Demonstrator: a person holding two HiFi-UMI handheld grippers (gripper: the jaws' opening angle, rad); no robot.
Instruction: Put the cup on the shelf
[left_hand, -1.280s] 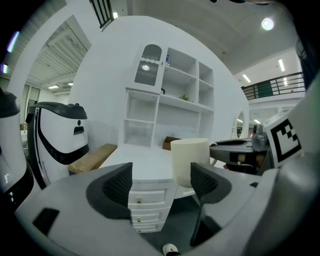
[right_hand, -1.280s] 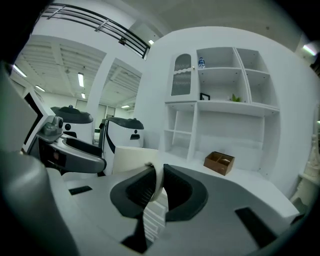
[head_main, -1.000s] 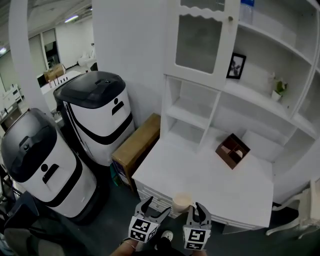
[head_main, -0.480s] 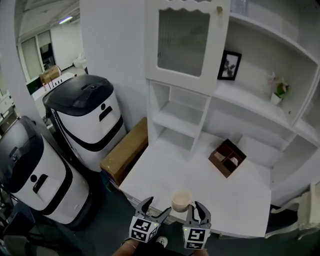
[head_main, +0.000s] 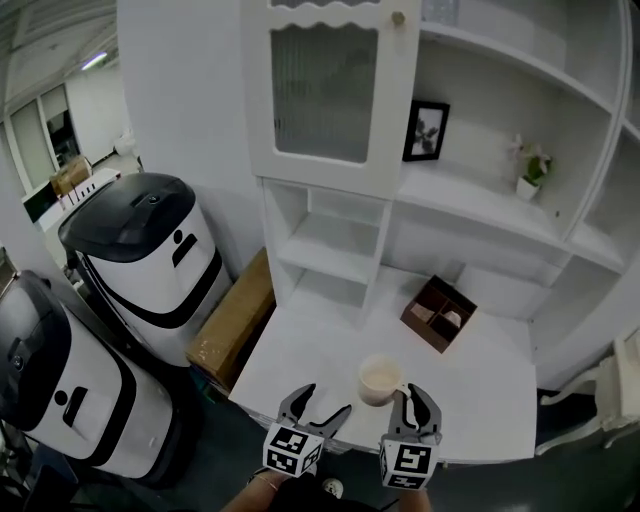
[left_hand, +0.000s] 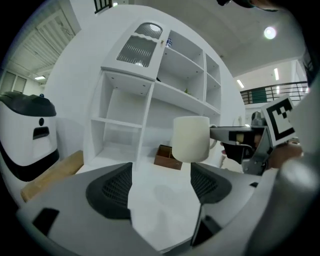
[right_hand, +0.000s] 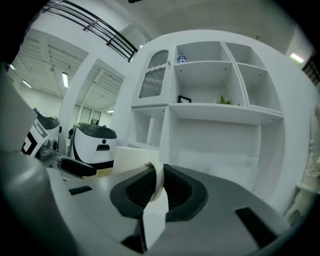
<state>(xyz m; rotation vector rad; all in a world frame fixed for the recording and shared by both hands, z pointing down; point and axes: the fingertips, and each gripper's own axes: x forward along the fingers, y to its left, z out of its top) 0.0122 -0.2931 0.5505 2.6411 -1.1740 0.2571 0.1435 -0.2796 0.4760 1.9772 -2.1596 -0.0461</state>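
- Cup (head_main: 381, 380), cream-coloured and upright, is off the surface. It hangs just ahead and to the left of the right gripper (head_main: 413, 398) jaws, with its handle running back between them.
- Right gripper view: jaws clenched on the handle (right_hand: 158, 180), a pad tight on either side. The cup body (right_hand: 131, 157) sits just beyond the left pad.
- Left gripper (head_main: 322, 405): jaws released and spread wide, nothing between the pads.
- Left gripper view: cup (left_hand: 191, 139) is ahead of and above the right-hand jaw, clear of it. The right gripper (left_hand: 240, 137) reaches in from the right to the handle side.
- Desk top (head_main: 480, 380), white, lies below and ahead of both pairs of jaws. In the head view the cup is over its near edge.
- Shelf unit (head_main: 470, 200), white, stands well ahead of both pairs of jaws, rising from the back of the desk top.
- Brown box (head_main: 438, 313) with compartments sits on the desk top ahead of the right jaws, between cup and shelf unit.
- Long open shelf, far ahead and above the jaws: picture frame (head_main: 426, 130) and small potted plant (head_main: 530, 163).
- Cabinet door (head_main: 325, 90) with ribbed glass, high ahead of the left jaws.
- Off to the left of the left jaws, at floor level: cardboard box (head_main: 235, 325) against the desk, and two white-and-black machines (head_main: 150, 255) beyond it.
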